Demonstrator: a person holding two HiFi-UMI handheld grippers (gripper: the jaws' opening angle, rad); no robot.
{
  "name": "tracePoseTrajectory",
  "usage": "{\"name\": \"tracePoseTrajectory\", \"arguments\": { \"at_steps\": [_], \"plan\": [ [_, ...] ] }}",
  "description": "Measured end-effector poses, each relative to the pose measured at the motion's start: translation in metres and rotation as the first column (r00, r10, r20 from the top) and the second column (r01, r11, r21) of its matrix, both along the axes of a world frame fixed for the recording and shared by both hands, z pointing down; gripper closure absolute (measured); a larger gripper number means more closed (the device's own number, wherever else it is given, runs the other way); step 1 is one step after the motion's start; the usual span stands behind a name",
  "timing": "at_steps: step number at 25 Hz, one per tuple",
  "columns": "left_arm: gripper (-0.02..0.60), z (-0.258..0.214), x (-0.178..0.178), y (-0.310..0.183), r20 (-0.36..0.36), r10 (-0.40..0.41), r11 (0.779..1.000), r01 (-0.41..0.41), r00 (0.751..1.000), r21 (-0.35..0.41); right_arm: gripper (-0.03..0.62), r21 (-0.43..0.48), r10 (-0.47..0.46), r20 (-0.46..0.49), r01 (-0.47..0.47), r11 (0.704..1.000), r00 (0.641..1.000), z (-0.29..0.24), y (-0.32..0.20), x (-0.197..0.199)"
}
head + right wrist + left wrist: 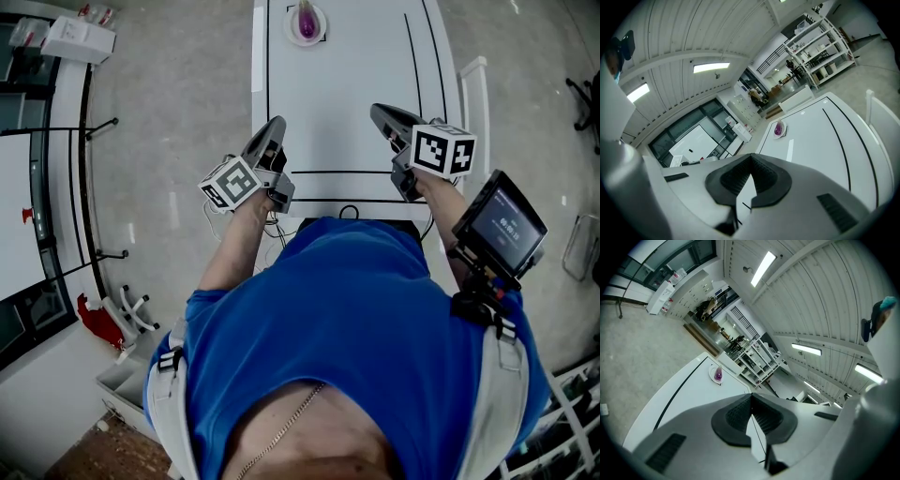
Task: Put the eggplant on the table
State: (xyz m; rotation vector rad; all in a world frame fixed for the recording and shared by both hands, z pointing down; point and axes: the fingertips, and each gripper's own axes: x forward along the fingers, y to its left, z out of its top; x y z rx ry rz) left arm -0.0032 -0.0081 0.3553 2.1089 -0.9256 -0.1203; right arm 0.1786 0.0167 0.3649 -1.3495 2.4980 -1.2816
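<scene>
Person at the near end of a white table, both hand-held grippers empty, the eggplant far ahead on a plate.

Seen from the head camera, the eggplant (307, 21) lies on a small white plate (290, 30) at the far end of the table (356, 94), well apart from both tools. Its long axis appears to run away from the person, along the table's length. The left gripper (277, 127) and the right gripper (380, 112) hover over the near end, pointing forward. In each gripper's own view the jaws are pressed together at the tips with nothing between them. The plate sits left of the table's midline, so the left gripper looks slightly better lined up, though both would need a long forward reach.
</scene>
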Motion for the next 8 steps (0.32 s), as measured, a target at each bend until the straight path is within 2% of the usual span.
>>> {"name": "tracePoseTrajectory", "arguments": {
  "at_steps": [8],
  "plan": [
    [0.574, -0.0015, 0.0007, 0.0047, -0.011, -0.015, 1.000, 0.016, 1.000, 0.009, 0.592, 0.011, -0.024, -0.021, 0.024, 1.000, 0.999, -0.0004, 0.0027, -0.0041]
  ]
}}
